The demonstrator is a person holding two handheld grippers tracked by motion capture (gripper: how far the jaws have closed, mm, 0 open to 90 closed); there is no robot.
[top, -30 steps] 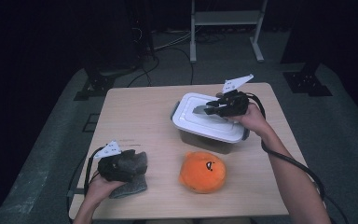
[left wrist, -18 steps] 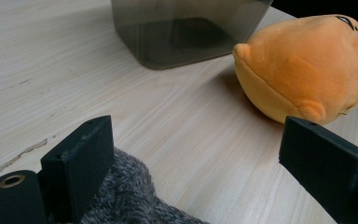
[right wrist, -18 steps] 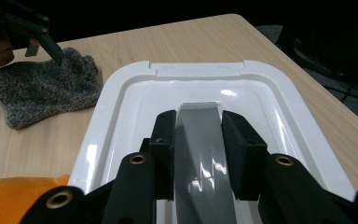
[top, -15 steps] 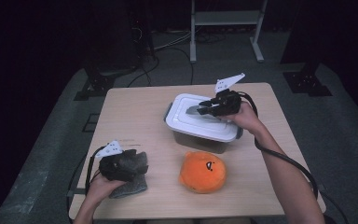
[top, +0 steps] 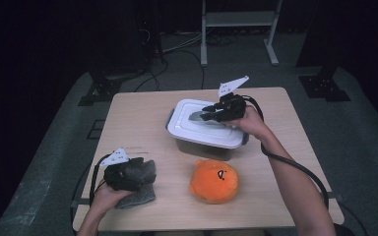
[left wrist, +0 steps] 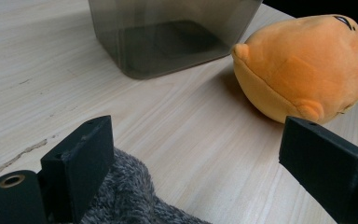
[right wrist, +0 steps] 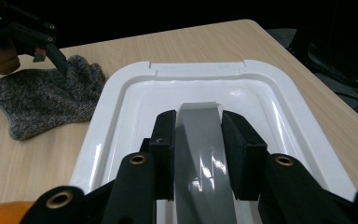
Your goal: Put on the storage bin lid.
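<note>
A smoky translucent box stands on the table mid-right, with a white lid on top. My right gripper is shut on the lid's grey handle, a pad on each side. At the front left my left gripper rests open over a grey woolly glove, nothing gripped between its jaws. An orange plush lies in front of the box.
The wooden table has bare room at its back left and right side. Cables trail from both grippers over the table's edges. A white metal stand and dark equipment stand on the floor beyond the table.
My right gripper has moved left with the lid's handle in its grip, and the lid and box have shifted left with it. The left gripper, glove and plush have stayed put.
</note>
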